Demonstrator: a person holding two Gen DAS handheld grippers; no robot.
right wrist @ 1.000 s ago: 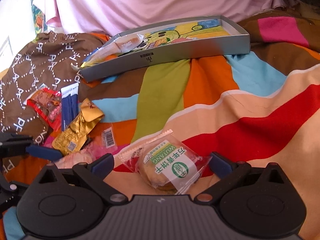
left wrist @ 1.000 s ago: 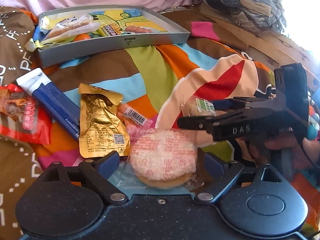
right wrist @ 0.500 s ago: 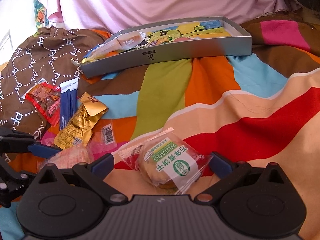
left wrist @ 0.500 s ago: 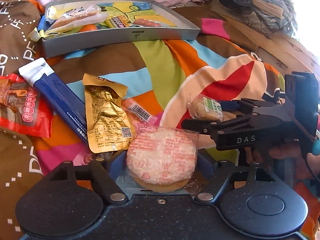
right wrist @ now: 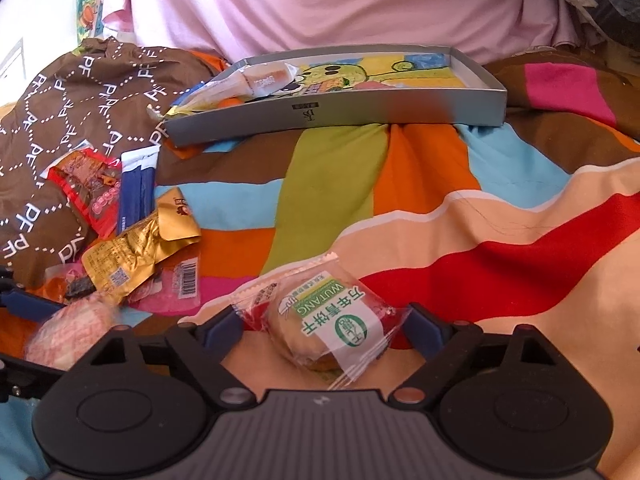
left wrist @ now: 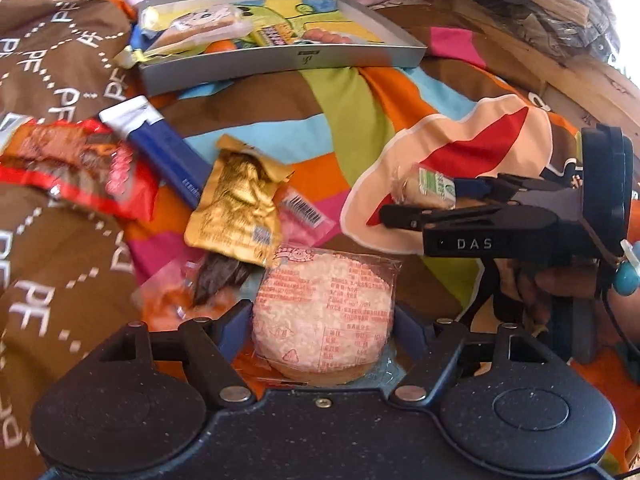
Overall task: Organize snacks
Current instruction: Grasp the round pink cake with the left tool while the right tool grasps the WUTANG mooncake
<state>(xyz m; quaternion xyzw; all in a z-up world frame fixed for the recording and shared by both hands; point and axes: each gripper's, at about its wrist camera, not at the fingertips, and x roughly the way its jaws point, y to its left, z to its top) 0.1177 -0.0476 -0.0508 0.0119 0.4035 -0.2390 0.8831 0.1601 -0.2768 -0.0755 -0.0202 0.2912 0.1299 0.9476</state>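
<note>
While your left gripper (left wrist: 322,320) pinches the pink rice cake (left wrist: 323,312) and your right gripper (right wrist: 322,326) pinches the green-label biscuit (right wrist: 326,326), both above the bedspread (right wrist: 420,208), slick wrappers may slip before the tray (right wrist: 360,114).

A bedcover (right wrist: 332,184) in bright colour blocks spreads across the bed. A brown cloth (right wrist: 80,96) printed with white letters lies crumpled at left. Pink fabric (right wrist: 320,4) hangs behind.

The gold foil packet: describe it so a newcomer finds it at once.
Start at the grey tray at the far end of the striped blanket, then look nearer and left to the loose snacks. The gold foil packet lies between the blue stick pack and a pink barcoded wrapper, the only crinkled metallic gold one.
</note>
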